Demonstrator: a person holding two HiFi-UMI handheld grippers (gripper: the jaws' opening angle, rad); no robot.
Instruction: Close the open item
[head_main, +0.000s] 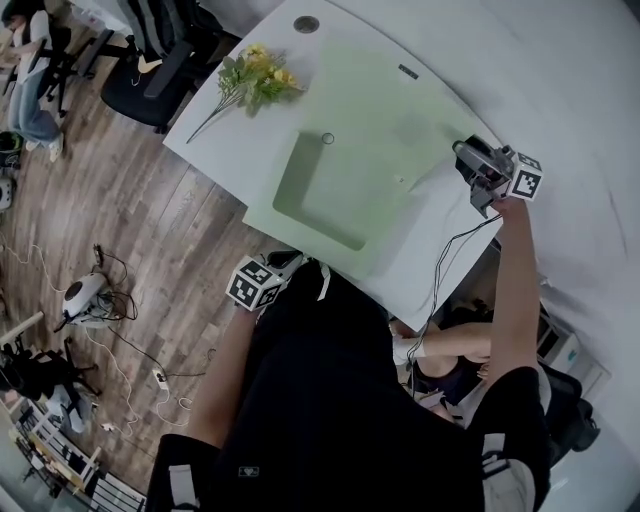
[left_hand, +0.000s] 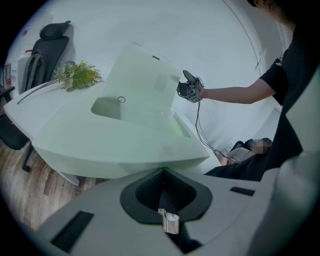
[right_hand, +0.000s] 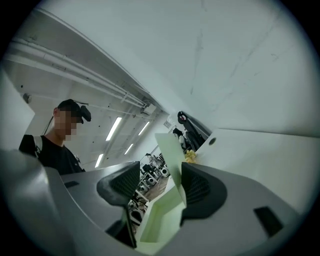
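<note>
Pale green box (head_main: 390, 220) is sitting open on the white worktop (head_main: 230, 150), close to the person's edge. Its lid (head_main: 395, 105) is standing up off the base on the far side.

Right gripper (right_hand: 160, 170) is sitting at the lid's free edge. Its jaws are standing wide apart with the lid edge running between them. The edge is leaning on one pad and the other pad is clear, so it is not clamping.

Left gripper (left_hand: 162, 175) is hovering just off the box's near corner, jaws together and holding nothing of the box. A small silvery bit is showing at the pads; can't tell what.

Flowers (head_main: 255, 78) are lying well apart from the box.

Handling, as a guess: the box is looking like thin board, so light and fairly stiff. The big lid panel is probably flexing a bit, and its smooth face is likely slipping under a pad.

The best hold is looking like the lid's free edge, mid-length, pinching lightly or just pushing it over. The left jaws could be pressing the base's near wall to stop the light box sliding. A hard pinch is risking a crease.
</note>
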